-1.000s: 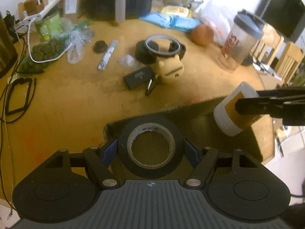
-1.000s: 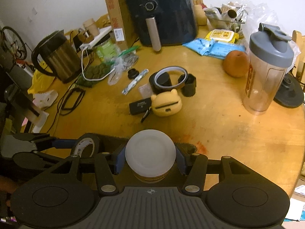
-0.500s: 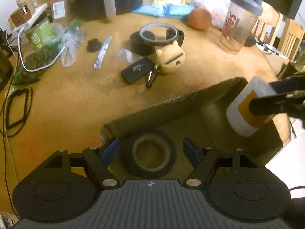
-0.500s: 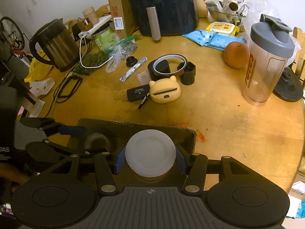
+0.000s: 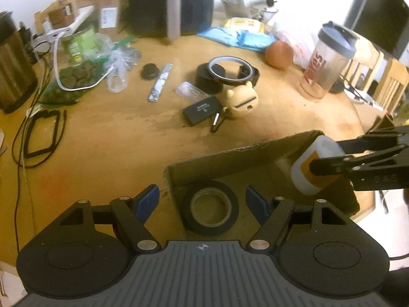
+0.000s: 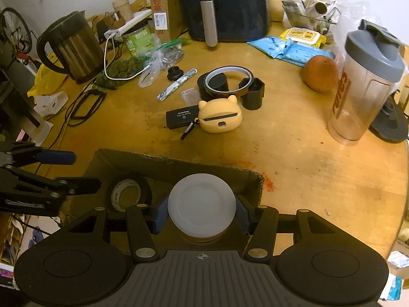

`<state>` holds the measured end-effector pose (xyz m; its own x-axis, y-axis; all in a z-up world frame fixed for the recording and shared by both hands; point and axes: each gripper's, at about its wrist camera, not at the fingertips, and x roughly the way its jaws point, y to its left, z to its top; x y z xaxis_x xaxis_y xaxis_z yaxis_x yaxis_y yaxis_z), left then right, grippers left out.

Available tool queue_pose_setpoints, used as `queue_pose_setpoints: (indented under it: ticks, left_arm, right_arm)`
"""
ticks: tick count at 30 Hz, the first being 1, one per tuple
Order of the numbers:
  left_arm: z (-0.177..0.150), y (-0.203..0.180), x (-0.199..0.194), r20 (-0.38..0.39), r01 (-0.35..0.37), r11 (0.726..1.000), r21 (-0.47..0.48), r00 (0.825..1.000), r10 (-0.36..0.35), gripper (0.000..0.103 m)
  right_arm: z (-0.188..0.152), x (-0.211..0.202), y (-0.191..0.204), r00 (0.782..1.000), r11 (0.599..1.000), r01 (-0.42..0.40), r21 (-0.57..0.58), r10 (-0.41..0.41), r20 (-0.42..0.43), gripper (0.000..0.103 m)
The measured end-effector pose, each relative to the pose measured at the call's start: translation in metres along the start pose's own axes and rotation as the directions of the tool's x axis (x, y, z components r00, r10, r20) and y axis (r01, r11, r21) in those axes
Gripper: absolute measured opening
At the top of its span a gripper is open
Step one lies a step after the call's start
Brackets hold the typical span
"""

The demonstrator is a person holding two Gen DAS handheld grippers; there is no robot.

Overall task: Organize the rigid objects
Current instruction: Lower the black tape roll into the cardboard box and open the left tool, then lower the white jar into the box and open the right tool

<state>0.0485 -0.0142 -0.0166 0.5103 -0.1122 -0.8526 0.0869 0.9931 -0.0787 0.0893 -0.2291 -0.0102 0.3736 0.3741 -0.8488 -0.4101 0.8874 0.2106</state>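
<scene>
A black tape roll [image 5: 211, 207] lies flat in the cardboard box [image 5: 237, 158] at the table's front edge; it also shows in the right wrist view [image 6: 129, 195]. My left gripper [image 5: 203, 200] is open above the roll, apart from it. My right gripper [image 6: 202, 212] is shut on a white jar with an orange label [image 6: 202, 206] and holds it over the box's right part [image 6: 179, 165]; the jar shows in the left wrist view [image 5: 313, 165] with the right gripper's fingers [image 5: 340, 166] on it.
On the table beyond the box lie a yellow bear-shaped case [image 6: 219, 116], a black card box [image 6: 182, 117], a tape ring on black holders [image 6: 228, 80], an orange [image 6: 319, 73], a shaker bottle [image 6: 363, 89], a kettle [image 6: 70, 47] and an air fryer [image 6: 225, 5].
My left gripper opened and let the black tape roll drop into the box, then drew back and up. My right gripper kept hold of the jar and stayed over the box.
</scene>
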Motion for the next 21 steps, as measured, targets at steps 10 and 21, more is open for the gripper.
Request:
queue_pose_setpoints:
  ticks: [10,21]
  left_arm:
    - [-0.013,0.018,-0.013,0.006,-0.006,0.993,-0.118,1.000,0.006,0.074]
    - [-0.015,0.027,-0.017,0.013,-0.021,0.985,-0.171,1.000,0.023,0.074]
  right_arm:
    - [0.005,0.026,0.003,0.997,0.992,0.067,-0.106,-0.070,-0.028,0.057]
    - [0.002,0.044,0.012,0.991,0.958,0.127,-0.257,-0.136,-0.015,0.065]
